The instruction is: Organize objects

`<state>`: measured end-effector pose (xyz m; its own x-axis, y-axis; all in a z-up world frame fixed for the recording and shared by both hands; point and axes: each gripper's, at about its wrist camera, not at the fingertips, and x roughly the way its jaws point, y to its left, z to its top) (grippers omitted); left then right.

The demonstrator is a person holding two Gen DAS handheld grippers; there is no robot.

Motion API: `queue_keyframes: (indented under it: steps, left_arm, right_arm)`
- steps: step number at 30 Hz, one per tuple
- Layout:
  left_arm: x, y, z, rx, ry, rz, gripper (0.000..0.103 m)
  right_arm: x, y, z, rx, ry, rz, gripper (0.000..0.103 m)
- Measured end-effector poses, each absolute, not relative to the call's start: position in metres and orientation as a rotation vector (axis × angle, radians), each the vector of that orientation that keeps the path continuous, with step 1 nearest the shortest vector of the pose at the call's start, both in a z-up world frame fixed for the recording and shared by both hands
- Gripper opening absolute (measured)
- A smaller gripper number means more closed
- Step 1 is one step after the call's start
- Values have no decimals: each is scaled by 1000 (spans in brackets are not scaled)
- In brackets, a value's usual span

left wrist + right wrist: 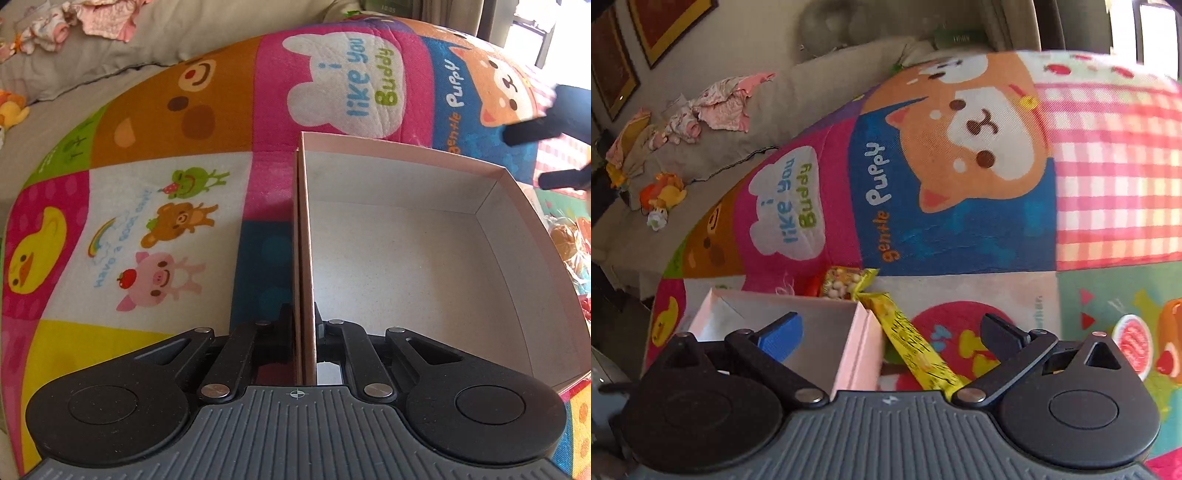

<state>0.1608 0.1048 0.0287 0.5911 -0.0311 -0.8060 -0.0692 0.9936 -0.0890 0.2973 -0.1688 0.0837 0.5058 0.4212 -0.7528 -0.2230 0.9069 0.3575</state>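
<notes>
An open pink cardboard box (406,266) with a grey inside lies empty on the cartoon play mat (166,229). My left gripper (304,321) is shut on the box's left wall, one finger on each side. The box also shows in the right wrist view (827,332) at lower left. My right gripper (890,328) is open, its fingers spread above the box's right wall and a long yellow snack pack (912,347) that lies on the mat beside the box. A bag of small candies (846,282) lies just beyond the box. The right gripper's fingers (532,129) show at the left view's right edge.
Clear-wrapped snacks (569,243) lie on the mat right of the box. A beige sofa (757,122) behind the mat holds baby clothes (720,107) and a plush toy (663,194). Framed pictures (665,26) hang on the wall.
</notes>
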Motion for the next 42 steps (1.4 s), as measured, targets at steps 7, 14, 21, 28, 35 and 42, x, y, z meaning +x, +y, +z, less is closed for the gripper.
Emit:
queue_keyframes:
  steps: [7, 14, 21, 28, 35, 42]
  left_arm:
    - [161, 112, 28, -152, 935, -12, 12]
    - [163, 116, 27, -165, 932, -32, 13]
    - [163, 115, 27, -164, 927, -31, 12]
    - [160, 109, 26, -153, 919, -10, 11]
    - [156, 106, 25, -148, 920, 26, 11]
    - [140, 102, 27, -153, 929, 63, 10]
  right_arm:
    - [377, -87, 50, 190, 1110, 260, 102]
    - [391, -19, 28, -116, 1213, 196, 99]
    - [387, -33, 30, -230, 1249, 150, 92]
    - [374, -91, 38, -131, 1263, 95, 91]
    - [345, -159, 46, -67, 1246, 3, 90]
    - [244, -169, 83, -199, 1038, 149, 90]
